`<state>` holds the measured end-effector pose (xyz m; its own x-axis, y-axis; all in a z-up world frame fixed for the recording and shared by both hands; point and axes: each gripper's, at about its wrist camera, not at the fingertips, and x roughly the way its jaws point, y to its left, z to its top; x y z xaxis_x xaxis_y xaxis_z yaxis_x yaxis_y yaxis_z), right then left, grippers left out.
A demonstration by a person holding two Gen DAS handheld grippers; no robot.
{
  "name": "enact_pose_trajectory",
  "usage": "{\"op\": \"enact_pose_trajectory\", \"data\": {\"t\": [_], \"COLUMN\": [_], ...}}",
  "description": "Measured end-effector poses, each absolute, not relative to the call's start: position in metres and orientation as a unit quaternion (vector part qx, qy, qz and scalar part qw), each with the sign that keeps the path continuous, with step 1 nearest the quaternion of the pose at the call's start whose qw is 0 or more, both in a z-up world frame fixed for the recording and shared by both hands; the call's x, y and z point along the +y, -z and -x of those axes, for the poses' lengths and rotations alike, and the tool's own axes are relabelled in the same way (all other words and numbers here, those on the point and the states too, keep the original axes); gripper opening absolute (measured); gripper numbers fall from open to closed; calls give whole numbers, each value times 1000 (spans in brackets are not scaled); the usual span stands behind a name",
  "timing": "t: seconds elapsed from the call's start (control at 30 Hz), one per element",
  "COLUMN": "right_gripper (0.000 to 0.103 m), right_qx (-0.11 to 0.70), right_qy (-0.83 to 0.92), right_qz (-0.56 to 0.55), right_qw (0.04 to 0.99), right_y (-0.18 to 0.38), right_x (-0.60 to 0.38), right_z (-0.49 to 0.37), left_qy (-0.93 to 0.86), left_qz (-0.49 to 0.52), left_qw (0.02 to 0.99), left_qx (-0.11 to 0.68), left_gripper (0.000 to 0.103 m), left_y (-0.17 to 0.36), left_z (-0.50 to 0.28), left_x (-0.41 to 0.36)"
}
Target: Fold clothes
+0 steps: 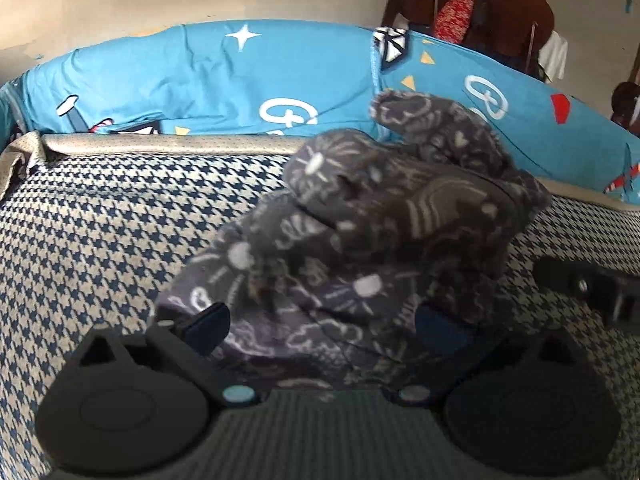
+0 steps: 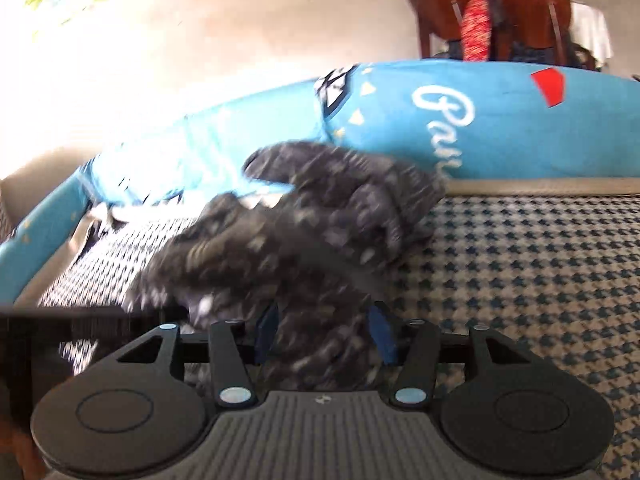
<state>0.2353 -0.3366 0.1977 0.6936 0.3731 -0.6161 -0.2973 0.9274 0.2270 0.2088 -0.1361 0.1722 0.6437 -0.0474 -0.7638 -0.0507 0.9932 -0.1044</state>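
Note:
A dark grey garment (image 1: 384, 216) with a white doodle print lies bunched in a heap on the houndstooth bed cover (image 1: 100, 232). My left gripper (image 1: 324, 330) is open with its blue pads (image 1: 208, 328) far apart; the near edge of the garment lies between them and drapes over the right finger. In the right wrist view the same garment (image 2: 304, 232) is motion-blurred, and a thick fold of it runs down between the blue pads (image 2: 382, 332) of my right gripper (image 2: 325, 332), which is shut on it. My right gripper's dark body (image 1: 592, 288) also shows at the right edge of the left wrist view.
Blue printed pillows (image 1: 208, 76) line the far edge of the bed against a pale wall. Behind them stands a brown wooden chair (image 1: 508, 12) with a red patterned cloth (image 1: 460, 4) draped over it. Houndstooth cover (image 2: 540, 272) stretches to the right of the garment.

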Motion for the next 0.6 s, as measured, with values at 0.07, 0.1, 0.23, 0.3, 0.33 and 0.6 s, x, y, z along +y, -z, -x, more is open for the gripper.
{"op": "enact_pose_trajectory", "data": {"t": [0.07, 0.1, 0.23, 0.3, 0.33, 0.6], "right_gripper": [55, 55, 55, 55, 55, 62], "right_qx": [345, 346, 365, 380, 384, 395], "right_qy": [-170, -164, -137, -131, -127, -149], "right_qz": [-63, -65, -76, -91, -95, -125], "right_qw": [921, 922, 918, 911, 910, 898], "right_y": [-201, -203, -196, -190, -188, -170], "right_x": [-345, -350, -360, -365, -366, -360], "right_z": [-241, -243, -251, -256, -258, -276], "left_qy": [1, 0, -7, -10, -10, -14], "left_qz": [58, 57, 56, 55, 56, 58], "left_qw": [902, 902, 901, 900, 900, 902], "left_qx": [427, 428, 431, 433, 432, 427], "left_gripper": [103, 103, 103, 103, 103, 103], "left_y": [-167, -165, -158, -154, -153, -146], "left_z": [-210, -210, -214, -215, -216, -224], "left_x": [-141, -141, -143, -144, -145, -152]}}
